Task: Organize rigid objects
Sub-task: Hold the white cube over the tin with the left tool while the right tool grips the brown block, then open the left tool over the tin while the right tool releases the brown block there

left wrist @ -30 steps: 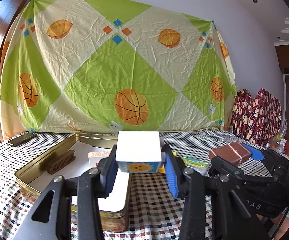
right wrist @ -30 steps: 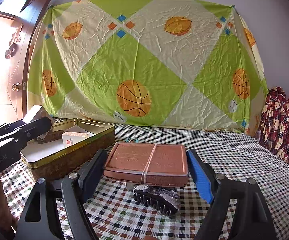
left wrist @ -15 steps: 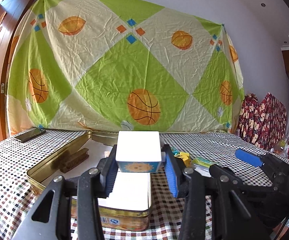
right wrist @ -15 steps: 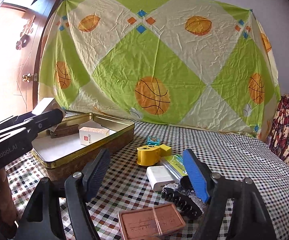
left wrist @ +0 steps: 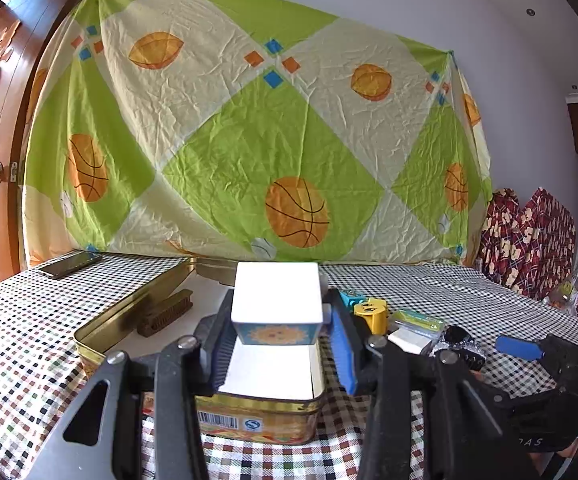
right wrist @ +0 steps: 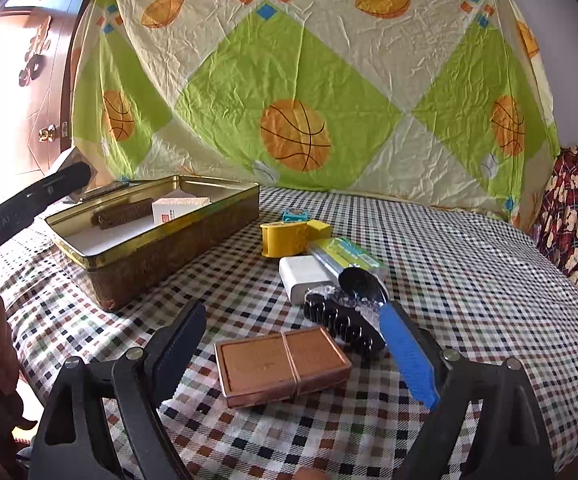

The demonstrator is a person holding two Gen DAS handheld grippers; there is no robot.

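My left gripper (left wrist: 279, 320) is shut on a white box (left wrist: 277, 296) with a blue, sun-printed side. It holds the box just above the near end of an open gold tin (left wrist: 101, 332). In the right wrist view a flat brown box (right wrist: 281, 364) bound with a rubber band lies on the checked cloth. My right gripper (right wrist: 291, 316) straddles it with jaws opening, and its pads stand well clear of the box sides. The tin (right wrist: 169, 248) sits to the left there, holding a brown brush (right wrist: 123, 212) and a small white box (right wrist: 177, 208).
Right of the tin lie a yellow tape dispenser (right wrist: 283, 238), a white charger (right wrist: 305, 276), a green packet (right wrist: 345, 254), a black spoon (right wrist: 359, 280) and a black hair claw (right wrist: 341, 328) touching the brown box. A phone (left wrist: 69, 265) rests at the far left.
The right gripper let go of the brown box, which went from lifted between its pads to lying on the cloth, and the jaws spread. The left gripper drifted slightly along the tin, box still held.
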